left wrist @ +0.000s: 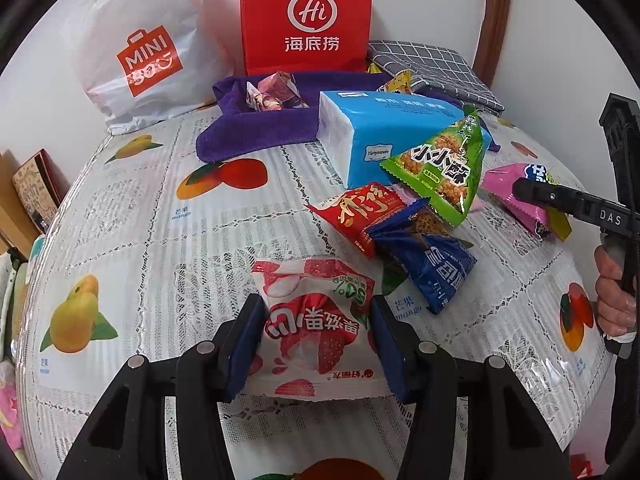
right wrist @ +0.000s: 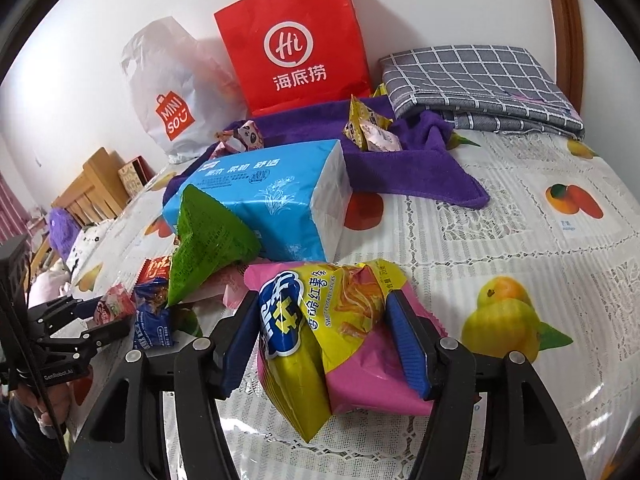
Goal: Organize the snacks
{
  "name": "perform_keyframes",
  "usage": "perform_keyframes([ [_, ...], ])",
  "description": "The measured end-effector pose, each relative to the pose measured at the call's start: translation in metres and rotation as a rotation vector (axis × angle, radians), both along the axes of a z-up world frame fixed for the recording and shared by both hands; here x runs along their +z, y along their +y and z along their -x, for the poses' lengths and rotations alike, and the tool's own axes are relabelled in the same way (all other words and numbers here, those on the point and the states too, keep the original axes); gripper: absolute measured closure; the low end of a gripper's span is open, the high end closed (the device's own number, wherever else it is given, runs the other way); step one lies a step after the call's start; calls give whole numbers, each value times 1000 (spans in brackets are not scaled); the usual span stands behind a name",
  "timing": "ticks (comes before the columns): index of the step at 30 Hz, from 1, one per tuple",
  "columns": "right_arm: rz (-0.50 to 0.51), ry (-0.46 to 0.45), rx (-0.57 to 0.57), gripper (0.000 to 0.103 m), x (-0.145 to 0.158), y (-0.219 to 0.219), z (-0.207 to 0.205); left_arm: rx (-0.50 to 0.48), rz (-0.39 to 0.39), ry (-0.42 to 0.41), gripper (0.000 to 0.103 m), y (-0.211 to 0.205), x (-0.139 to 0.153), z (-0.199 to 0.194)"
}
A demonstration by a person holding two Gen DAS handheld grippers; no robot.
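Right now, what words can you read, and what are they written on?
"Hi 海底捞": red paper bag
"MINISO": white plastic bag
"SWEET POTATO STICKS": pink and yellow packet in the right tongs
"小小酥": green packet
"mango": tablecloth
"DAS": tongs' arm
Blue tissue pack: too blurred

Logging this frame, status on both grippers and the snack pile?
Left gripper shut on strawberry snack bag. Right gripper shut on sweet potato sticks bag. Green, red, blue packets loose beside tissue pack.
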State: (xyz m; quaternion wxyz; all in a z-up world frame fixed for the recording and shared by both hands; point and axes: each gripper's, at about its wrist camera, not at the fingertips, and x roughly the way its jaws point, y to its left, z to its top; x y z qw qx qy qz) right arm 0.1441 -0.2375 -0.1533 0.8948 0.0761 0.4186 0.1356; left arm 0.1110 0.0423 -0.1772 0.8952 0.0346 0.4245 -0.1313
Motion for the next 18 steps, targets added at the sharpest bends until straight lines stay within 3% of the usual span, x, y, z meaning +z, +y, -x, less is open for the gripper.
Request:
perform_keyframes([
  [9, -83, -2, 0, 40, -4, -10, -2, 2, 25, 2, 52, 3, -2, -2],
  [18, -79, -7, 0, 40, -6, -8, -2, 0, 21, 3, 52, 2, -1, -2],
])
